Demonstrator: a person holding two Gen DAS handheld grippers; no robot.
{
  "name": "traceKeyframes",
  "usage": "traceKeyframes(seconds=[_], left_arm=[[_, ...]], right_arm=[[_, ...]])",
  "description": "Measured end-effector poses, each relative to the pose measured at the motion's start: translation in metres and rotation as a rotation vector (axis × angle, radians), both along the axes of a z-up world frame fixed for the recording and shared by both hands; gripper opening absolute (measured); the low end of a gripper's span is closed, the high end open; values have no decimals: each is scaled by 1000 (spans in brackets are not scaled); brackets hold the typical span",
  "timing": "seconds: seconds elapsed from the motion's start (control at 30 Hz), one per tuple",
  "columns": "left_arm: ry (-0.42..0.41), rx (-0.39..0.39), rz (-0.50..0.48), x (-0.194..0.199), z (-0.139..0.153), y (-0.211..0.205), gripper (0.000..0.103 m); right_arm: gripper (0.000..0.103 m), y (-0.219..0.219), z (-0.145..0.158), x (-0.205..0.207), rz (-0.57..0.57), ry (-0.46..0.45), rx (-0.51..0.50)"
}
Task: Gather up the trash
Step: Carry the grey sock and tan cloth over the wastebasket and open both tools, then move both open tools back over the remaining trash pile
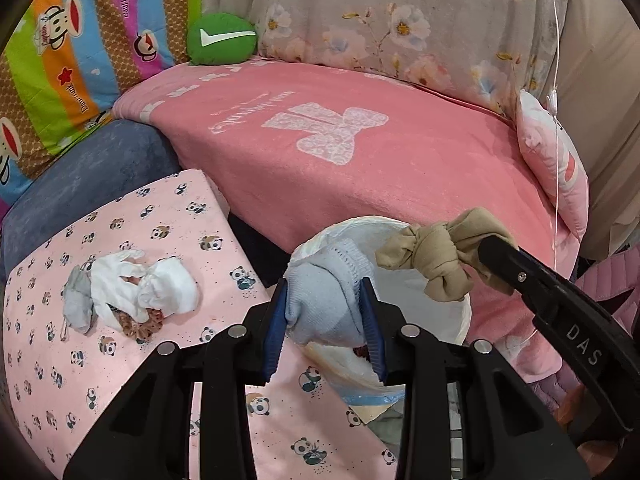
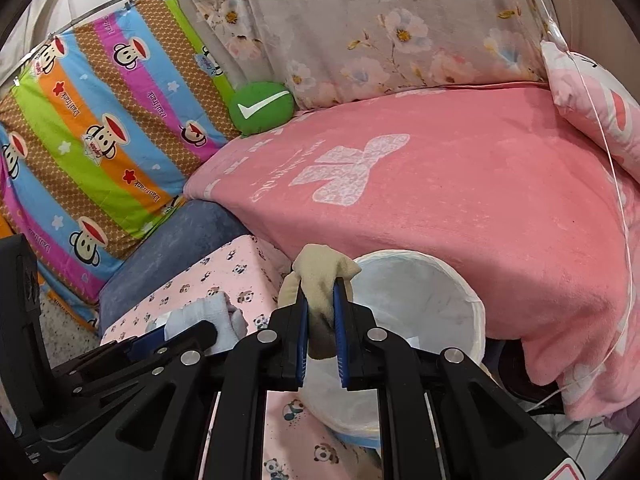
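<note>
My left gripper is shut on a light blue sock and holds it over the near rim of a white bin lined with a bag. My right gripper is shut on a knotted tan stocking, held over the bin's left rim; the stocking also shows in the left wrist view. The blue sock shows at left in the right wrist view. A pile of white gloves and cloth scraps lies on the pink panda-print surface.
A pink blanket covers the sofa seat behind the bin. A green check-mark cushion, a striped monkey-print quilt, a floral cover and a pink pillow surround it. A blue cushion sits at left.
</note>
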State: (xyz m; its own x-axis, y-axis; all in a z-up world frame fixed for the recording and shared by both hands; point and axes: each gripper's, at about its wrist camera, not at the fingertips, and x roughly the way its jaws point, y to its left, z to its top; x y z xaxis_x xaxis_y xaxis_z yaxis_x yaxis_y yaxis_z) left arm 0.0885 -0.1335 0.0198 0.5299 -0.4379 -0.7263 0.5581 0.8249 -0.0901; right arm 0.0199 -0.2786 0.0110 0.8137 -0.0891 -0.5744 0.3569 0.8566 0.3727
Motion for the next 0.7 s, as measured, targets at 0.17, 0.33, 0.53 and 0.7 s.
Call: traceKeyframes(seconds=[0.17,0.33,0.53,0.7], left_arm=[[9,9,-40,1,-6,-21,34],[16,19,-57,5,-12,-34,35],[17,28,-56,6,-18,-41,48],[-37,39,-5,7,-15,-35,76]], right_arm=[[13,-21,-12,-5,-31,17,11],[13,-31,-22,-4,-53,32,25],[18,-38,-31,1,-54,51,32],[32,-38,-32,3,-74,45,32]])
